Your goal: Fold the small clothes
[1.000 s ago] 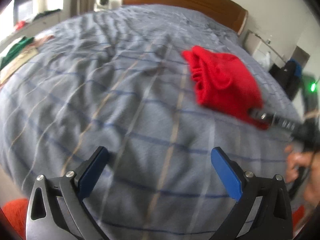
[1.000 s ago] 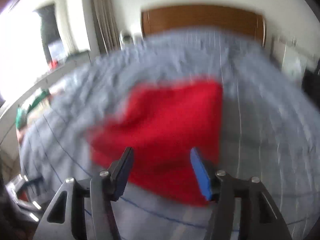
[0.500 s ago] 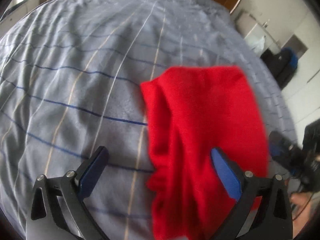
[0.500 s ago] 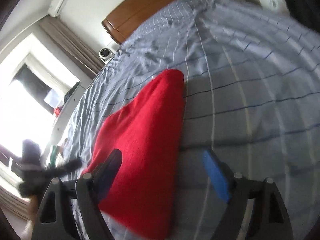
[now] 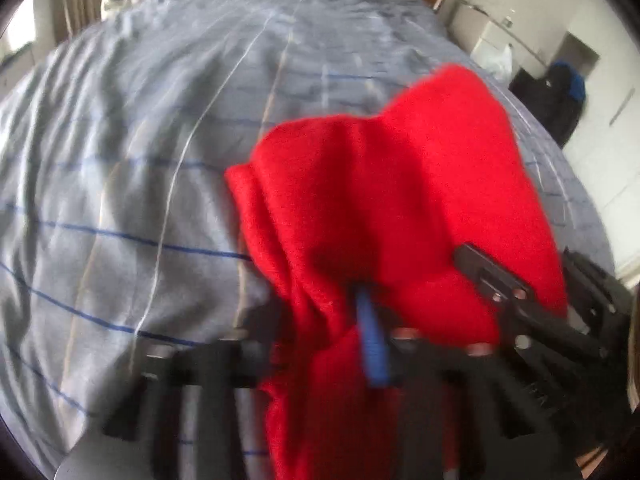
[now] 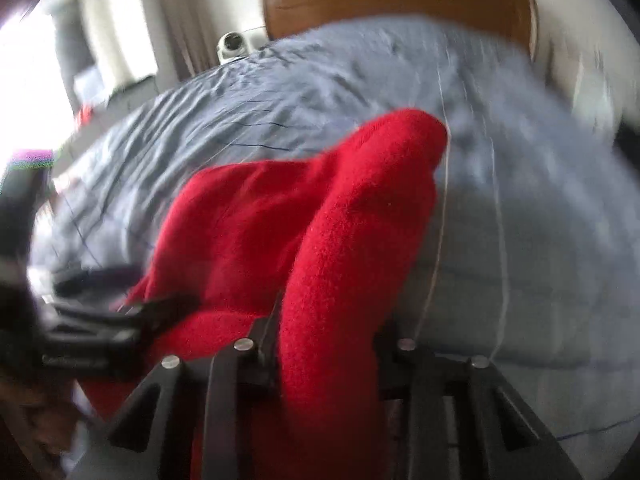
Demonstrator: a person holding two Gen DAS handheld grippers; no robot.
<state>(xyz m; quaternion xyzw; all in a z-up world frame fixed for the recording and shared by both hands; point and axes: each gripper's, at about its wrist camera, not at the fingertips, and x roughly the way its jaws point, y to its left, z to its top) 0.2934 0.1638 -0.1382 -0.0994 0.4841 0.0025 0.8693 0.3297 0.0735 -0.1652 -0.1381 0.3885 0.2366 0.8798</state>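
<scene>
A red fleece garment (image 5: pixel 384 208) lies bunched on the grey striped bed cover (image 5: pixel 140 160). My left gripper (image 5: pixel 344 340) is shut on its near edge; red cloth covers most of the fingers and only one blue pad (image 5: pixel 374 344) shows. My right gripper (image 6: pixel 324 344) is shut on another part of the same garment (image 6: pixel 320 220), which rises in a thick fold between the jaws. The right gripper also shows in the left wrist view (image 5: pixel 516 304), at the garment's right side. The left gripper shows blurred in the right wrist view (image 6: pixel 100 320).
A wooden headboard (image 6: pixel 400 4) stands at the far end of the bed. A small white camera (image 6: pixel 232 46) sits at the far left corner. A dark bag (image 5: pixel 556 96) and white furniture stand to the right of the bed. A bright window (image 6: pixel 24 80) is on the left.
Both grippers were open above the garment half a second ago. Both have now closed on its near edge, and the cloth is gathered up between them.
</scene>
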